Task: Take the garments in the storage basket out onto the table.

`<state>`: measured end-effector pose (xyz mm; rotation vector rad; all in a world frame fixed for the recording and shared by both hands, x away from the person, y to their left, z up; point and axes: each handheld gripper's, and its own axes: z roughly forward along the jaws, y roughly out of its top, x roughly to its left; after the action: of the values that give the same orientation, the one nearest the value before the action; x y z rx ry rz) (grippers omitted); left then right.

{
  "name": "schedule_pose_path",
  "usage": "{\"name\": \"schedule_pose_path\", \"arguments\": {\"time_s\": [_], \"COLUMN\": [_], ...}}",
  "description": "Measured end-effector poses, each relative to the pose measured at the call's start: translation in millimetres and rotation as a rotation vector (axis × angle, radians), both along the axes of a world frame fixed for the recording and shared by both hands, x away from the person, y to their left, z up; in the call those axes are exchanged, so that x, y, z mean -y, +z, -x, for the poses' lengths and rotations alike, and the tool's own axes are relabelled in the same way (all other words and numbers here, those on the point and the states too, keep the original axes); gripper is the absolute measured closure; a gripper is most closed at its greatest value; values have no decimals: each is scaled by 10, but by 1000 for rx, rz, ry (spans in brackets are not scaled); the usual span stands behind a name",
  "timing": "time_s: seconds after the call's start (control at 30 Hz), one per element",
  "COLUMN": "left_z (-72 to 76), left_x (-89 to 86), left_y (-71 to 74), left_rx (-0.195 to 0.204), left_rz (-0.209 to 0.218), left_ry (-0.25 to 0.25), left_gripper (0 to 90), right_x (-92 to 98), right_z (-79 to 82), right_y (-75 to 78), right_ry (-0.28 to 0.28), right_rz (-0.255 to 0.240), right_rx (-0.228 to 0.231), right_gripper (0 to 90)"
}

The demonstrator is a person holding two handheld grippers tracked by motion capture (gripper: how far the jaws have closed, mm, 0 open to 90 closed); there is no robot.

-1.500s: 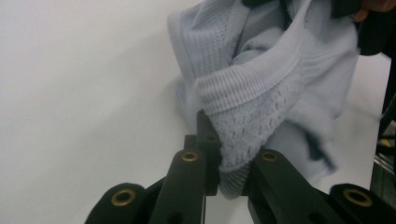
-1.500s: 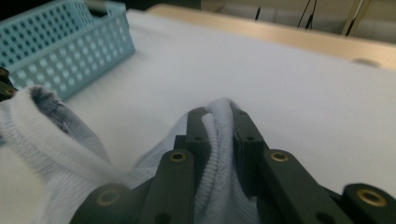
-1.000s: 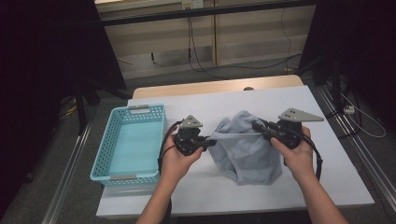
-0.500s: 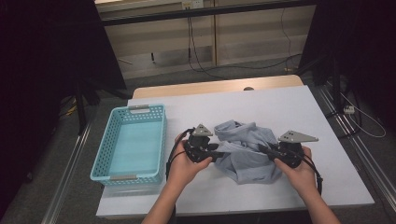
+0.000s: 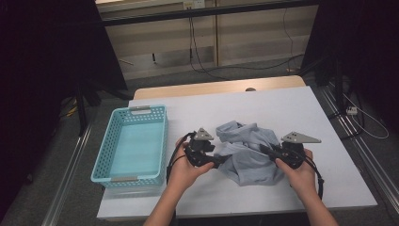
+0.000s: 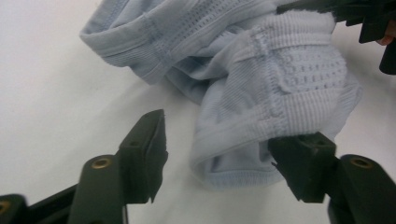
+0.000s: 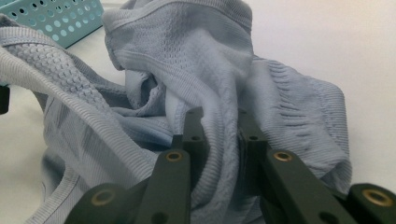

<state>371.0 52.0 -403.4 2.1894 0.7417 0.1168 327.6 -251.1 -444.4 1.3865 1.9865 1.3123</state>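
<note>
Garment point(image 5: 248, 153) outside hollow basket point(image 5: 134, 141)

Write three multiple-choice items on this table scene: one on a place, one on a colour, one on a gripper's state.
1. The basket stands where, in the high view?
A. left of the garment
B. right of the garment
C. on the garment

2. The garment is
A. red
B. pale blue
C. black

3. The right gripper is
A. open above the table
B. shut on the garment
C. inside the basket

Key: 1 A, the basket sits at the table's left edge. 2 B, its ribbed knit is pale blue. 3 B, both jaws pinch a fold.
</note>
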Motion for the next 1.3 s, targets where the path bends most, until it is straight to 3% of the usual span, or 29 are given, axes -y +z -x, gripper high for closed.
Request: {"name": "schedule_pose_path", "arguments": {"time_s": [0.1,0.27,0.4,0.5,0.63,0.77,0.87,1.0,1.3], "left_z": [7,9,13,23,31,25,15,19,26], "left_x": [-38,-50,-60,-79,-98,-95,-75,-69,-48], "left_y": [5,0,21,60,77,66,37,33,13], "left_rx": [1,8,-6,-23,-30,-28,-34,-35,-41], "left_rz": [-5,30,79,92,85,80,75,75,77], "left_ry": [2,-9,-21,-17,-6,-10,-13,-10,-8], "left_gripper": [480,597,757,872,883,885,885,885,885], "right_x": [18,24,35,41,71,173,176,109,13], "right_z": [-2,-1,2,18,54,128,178,228,202], "right_y": [-7,-9,-5,22,107,179,148,33,-117], "right_ry": [5,11,19,20,0,-78,-75,-28,39], "right_rz": [0,0,-7,-9,-11,-1,71,126,104], "right_rx": [-6,-11,-10,2,33,61,17,-49,-100], "right_gripper": [779,771,766,775,793,791,790,791,814]}}
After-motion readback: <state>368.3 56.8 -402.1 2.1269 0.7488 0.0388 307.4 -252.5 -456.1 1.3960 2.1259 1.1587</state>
